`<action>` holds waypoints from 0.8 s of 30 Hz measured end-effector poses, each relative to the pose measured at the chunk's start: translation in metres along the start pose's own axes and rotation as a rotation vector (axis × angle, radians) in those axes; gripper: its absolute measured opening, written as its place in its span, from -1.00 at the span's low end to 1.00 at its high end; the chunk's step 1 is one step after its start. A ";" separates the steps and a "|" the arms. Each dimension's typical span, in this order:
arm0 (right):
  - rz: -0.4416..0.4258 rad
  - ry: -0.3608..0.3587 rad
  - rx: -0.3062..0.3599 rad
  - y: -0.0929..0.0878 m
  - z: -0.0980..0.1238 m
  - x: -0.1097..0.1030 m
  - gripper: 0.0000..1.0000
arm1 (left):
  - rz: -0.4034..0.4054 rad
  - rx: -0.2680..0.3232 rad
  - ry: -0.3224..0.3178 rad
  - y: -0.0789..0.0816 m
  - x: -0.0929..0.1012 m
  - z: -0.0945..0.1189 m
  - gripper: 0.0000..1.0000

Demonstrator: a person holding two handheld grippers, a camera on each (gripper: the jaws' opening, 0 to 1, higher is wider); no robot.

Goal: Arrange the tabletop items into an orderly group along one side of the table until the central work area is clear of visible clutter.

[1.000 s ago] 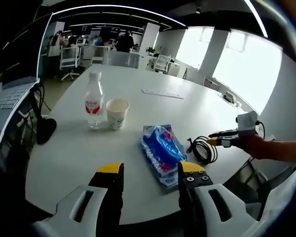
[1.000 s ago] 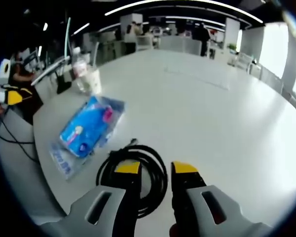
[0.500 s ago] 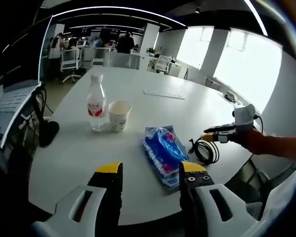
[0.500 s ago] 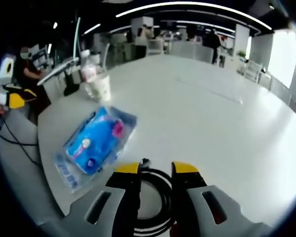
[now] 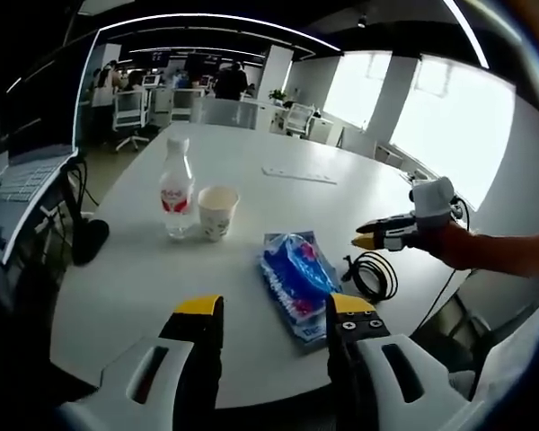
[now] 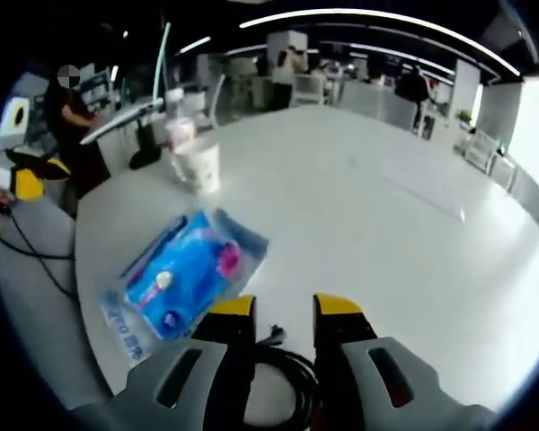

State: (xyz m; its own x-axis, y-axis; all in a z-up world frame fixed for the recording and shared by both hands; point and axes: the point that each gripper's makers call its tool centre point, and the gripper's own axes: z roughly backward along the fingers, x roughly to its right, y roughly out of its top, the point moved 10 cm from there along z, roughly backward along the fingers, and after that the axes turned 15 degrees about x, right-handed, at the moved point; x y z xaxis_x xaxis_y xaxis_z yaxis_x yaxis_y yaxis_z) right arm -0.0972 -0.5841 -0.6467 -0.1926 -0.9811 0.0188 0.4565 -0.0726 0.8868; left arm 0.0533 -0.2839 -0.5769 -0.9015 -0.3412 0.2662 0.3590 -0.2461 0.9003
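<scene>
- The blue pack [image 5: 294, 280] lies near the bench's [image 5: 251, 193] near edge, at 12 o'clock from my left hand-held gripper [image 5: 274, 314].
- The coiled cable [image 5: 374, 274] lies just beside the pack at 3 o'clock.
- Cup [image 5: 215, 210] and bottle [image 5: 175, 187] stand side by side at 11 o'clock.
- My left jaws are spread, holding nothing.
- My right hand-held gripper [image 6: 283, 310] hovers over the cable [image 6: 283, 373], jaws apart.

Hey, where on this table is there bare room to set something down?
The table is bare beyond the paper cup and water bottle, toward the windows. It is crowded near the edge: blue packet beside the coiled black cable.
</scene>
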 end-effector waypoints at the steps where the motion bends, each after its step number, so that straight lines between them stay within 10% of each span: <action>1: 0.001 0.011 0.000 0.001 -0.003 -0.001 -0.55 | 0.002 -0.001 -0.001 0.000 0.000 0.000 -0.10; 24: 0.079 0.251 -0.053 0.028 -0.078 -0.033 -0.65 | 0.011 -0.004 0.014 -0.002 -0.004 0.004 -0.11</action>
State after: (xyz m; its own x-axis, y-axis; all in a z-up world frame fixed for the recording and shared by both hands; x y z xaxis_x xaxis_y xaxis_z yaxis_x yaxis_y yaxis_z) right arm -0.0100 -0.5679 -0.6587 0.0634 -0.9974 -0.0340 0.5076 0.0029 0.8616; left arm 0.0549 -0.2786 -0.5782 -0.8940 -0.3568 0.2710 0.3699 -0.2462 0.8959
